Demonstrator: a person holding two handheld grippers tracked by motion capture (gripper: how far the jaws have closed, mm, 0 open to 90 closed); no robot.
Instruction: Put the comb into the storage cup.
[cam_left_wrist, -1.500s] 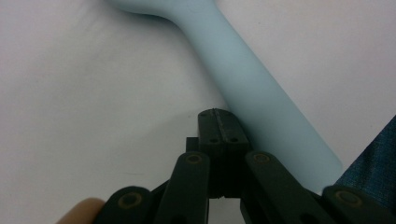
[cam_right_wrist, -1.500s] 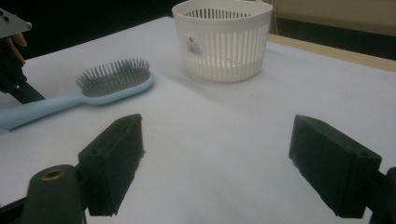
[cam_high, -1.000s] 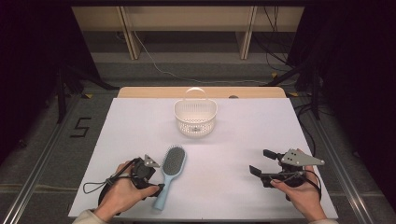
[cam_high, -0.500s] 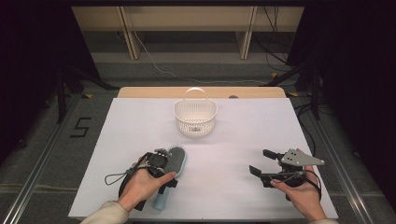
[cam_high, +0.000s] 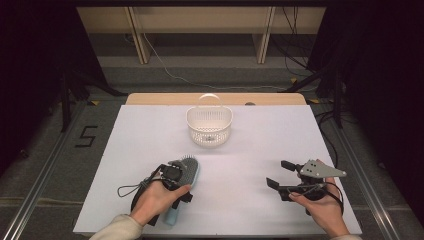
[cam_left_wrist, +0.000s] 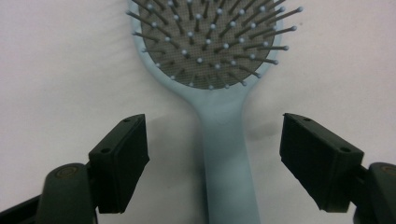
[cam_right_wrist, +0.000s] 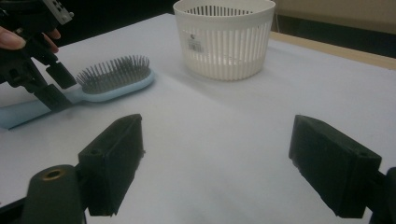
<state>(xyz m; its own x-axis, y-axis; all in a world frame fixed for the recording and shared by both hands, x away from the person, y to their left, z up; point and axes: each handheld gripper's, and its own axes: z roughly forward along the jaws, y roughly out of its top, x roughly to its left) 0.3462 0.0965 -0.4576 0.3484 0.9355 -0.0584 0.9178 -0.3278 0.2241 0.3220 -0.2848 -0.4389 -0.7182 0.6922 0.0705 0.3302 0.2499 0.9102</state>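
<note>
Left gripper (cam_left_wrist: 212, 154): jaws apart, just been opening, straddling the handle of the light blue hairbrush (cam_left_wrist: 224, 140) without pressing it. Brush lies bristles up on the white table (cam_high: 250, 145), near its front left; in the high view the hand (cam_high: 155, 200) hides most of the handle.

Right gripper (cam_right_wrist: 217, 163): jaws wide apart, nothing between them.

White slotted basket (cam_high: 209, 125): rear centre, handle raised; contents hard to make out.

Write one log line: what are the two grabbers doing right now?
left gripper: open, astride hairbrush handle | right gripper: open, holding nothing | basket: behind
</note>
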